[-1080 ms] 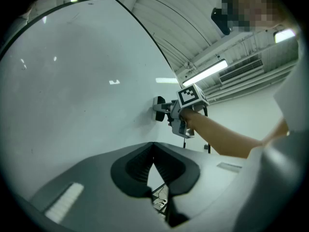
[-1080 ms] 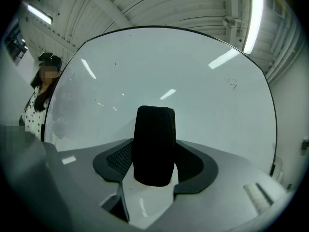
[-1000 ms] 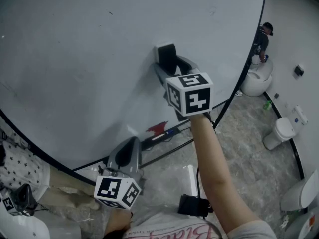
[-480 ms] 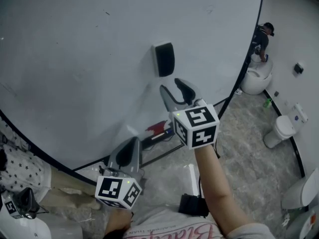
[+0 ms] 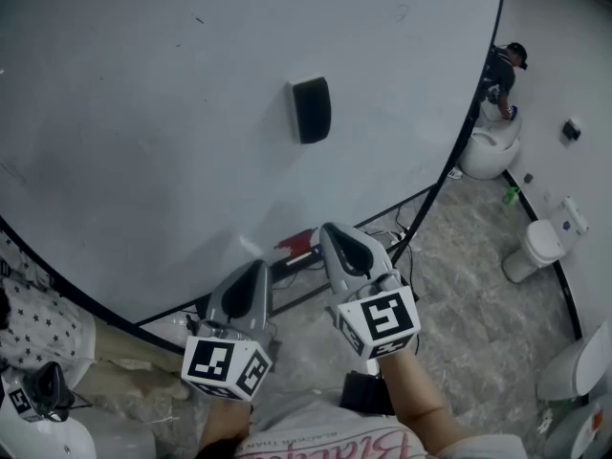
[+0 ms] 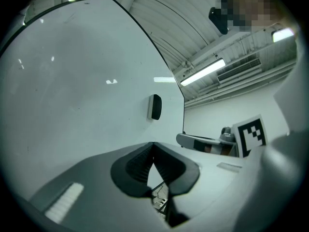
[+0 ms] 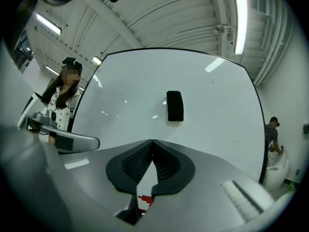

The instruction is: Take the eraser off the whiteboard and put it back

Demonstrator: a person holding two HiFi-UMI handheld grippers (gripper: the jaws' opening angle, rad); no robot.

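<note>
— What is faced?
— A large white whiteboard. The grey right gripper has just been closed, with nothing held; the grey left gripper is shut, empty. The black rectangular eraser is stuck on the whiteboard, well beyond both tips.

Left gripper and right gripper are grey with black ribbed jaws; shirt pale, red-lettered.

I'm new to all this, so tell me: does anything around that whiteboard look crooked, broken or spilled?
Nothing stands out. The eraser sits flat and straight on the whiteboard, and no spill or damage shows.
</note>
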